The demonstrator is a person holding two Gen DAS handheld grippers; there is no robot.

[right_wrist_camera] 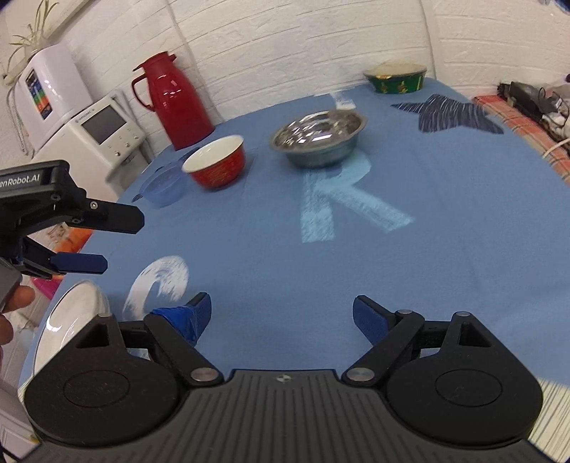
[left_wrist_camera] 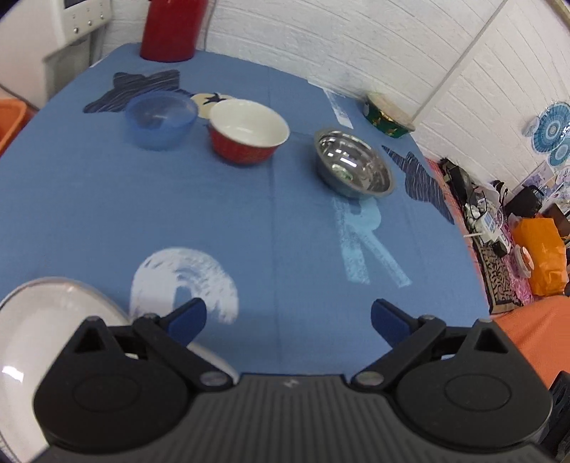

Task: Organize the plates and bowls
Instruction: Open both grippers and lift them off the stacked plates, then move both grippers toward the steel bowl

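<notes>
Three bowls stand in a row on the blue tablecloth [left_wrist_camera: 249,220]: a translucent blue plastic bowl [left_wrist_camera: 161,119] [right_wrist_camera: 164,186], a red bowl with a white inside [left_wrist_camera: 248,131] [right_wrist_camera: 216,161], and a steel bowl [left_wrist_camera: 352,163] [right_wrist_camera: 319,138]. A green patterned bowl [left_wrist_camera: 388,115] [right_wrist_camera: 396,77] sits at the far edge by the wall. A clear glass plate [left_wrist_camera: 39,327] [right_wrist_camera: 69,317] lies at the near left edge. My left gripper [left_wrist_camera: 288,317] [right_wrist_camera: 123,240] hovers open above the cloth, just right of the plate. My right gripper [right_wrist_camera: 281,317] is open over the near cloth, holding nothing.
A red thermos jug [left_wrist_camera: 171,28] [right_wrist_camera: 174,99] stands at the far left corner. White appliances [right_wrist_camera: 89,139] sit beyond the table's left side. Dark star patches [right_wrist_camera: 449,114] and painted letters mark the cloth. Clutter and an orange bag [left_wrist_camera: 541,256] lie off the right edge.
</notes>
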